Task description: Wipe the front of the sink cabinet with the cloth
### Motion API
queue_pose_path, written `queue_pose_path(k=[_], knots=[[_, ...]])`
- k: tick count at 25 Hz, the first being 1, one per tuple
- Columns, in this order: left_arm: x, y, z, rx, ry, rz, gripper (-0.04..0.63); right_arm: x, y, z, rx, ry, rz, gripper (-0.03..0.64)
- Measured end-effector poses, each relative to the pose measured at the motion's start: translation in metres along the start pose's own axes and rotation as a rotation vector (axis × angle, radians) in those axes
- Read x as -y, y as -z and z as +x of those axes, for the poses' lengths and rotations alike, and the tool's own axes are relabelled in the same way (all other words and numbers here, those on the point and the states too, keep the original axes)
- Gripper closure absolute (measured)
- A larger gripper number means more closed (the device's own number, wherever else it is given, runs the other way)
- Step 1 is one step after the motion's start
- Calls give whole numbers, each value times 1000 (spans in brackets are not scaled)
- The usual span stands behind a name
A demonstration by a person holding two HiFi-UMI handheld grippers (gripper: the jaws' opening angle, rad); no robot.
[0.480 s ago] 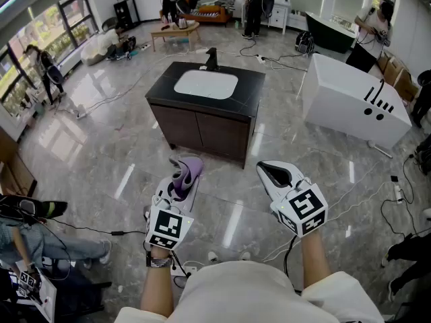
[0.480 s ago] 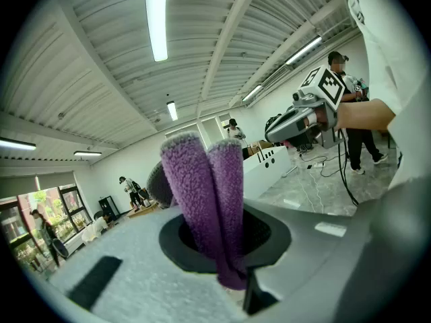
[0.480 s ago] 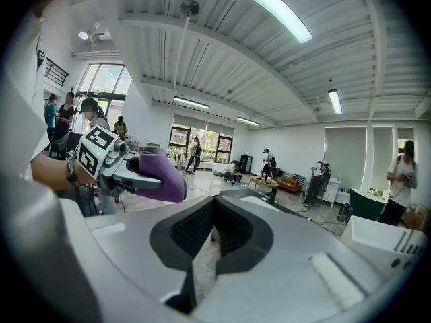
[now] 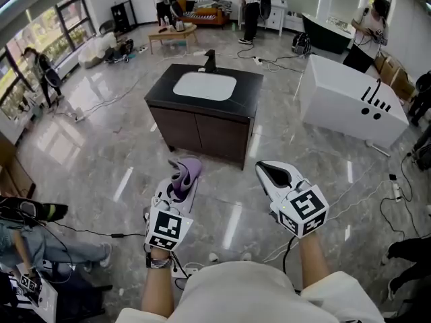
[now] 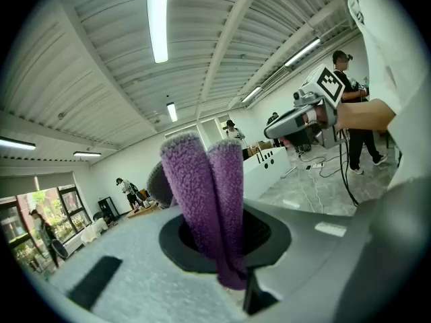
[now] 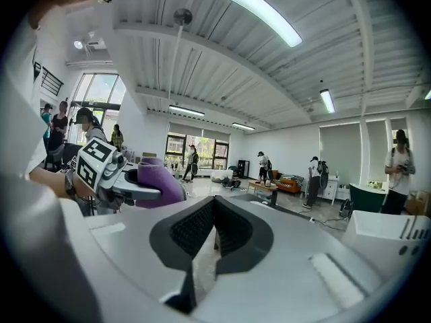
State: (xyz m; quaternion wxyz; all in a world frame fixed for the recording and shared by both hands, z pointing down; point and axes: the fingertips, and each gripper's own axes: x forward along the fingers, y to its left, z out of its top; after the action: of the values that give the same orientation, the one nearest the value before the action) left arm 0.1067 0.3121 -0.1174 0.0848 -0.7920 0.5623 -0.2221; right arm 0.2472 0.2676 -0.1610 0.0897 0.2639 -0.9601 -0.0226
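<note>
Left jaws: the left gripper point(image 4: 180, 184) is clamping its jaws on the cloth point(image 5: 202, 200), which is folded and sticking up between them in two plush purple lobes.
Right jaws: the right gripper point(image 6: 214, 229) is holding nothing; its dark ribbed jaws are looking pressed together, though a thin gap lower down is hard to rule out.
Cloth position: it is riding in the left jaws, low in front of the person and well apart from the cabinet.
Handling: the cloth is looking soft, light and fluffy, so it is likely flopping and bunching rather than sliding. A firm pinch near the fold, with a free pad left beyond the jaws, should be giving a good wiping face.
Cabinet: the sink cabinet point(image 4: 202, 132) is standing ahead with its two dark wood doors facing the person. Its black tabletop point(image 4: 249, 89) is carrying a white sink point(image 4: 205, 86) and a dark tap point(image 4: 211, 60).
Floor: the floor point(image 4: 101, 160) is shining grey and glossy, with cables trailing across it.
Room: a white bathtub point(image 4: 350, 103) is sitting to the right, and several people are working around the far edges.
</note>
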Motion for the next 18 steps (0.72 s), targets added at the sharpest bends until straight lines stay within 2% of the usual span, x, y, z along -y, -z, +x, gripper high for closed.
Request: queue_pose_path(k=[6,18], knots=[[-10,10,-9,5,12,-8,546,-13,-2,13,-12,3,25,611],[-25,58,-25,-10,69,-27,546,-61,12,38,-8,8,66,611]])
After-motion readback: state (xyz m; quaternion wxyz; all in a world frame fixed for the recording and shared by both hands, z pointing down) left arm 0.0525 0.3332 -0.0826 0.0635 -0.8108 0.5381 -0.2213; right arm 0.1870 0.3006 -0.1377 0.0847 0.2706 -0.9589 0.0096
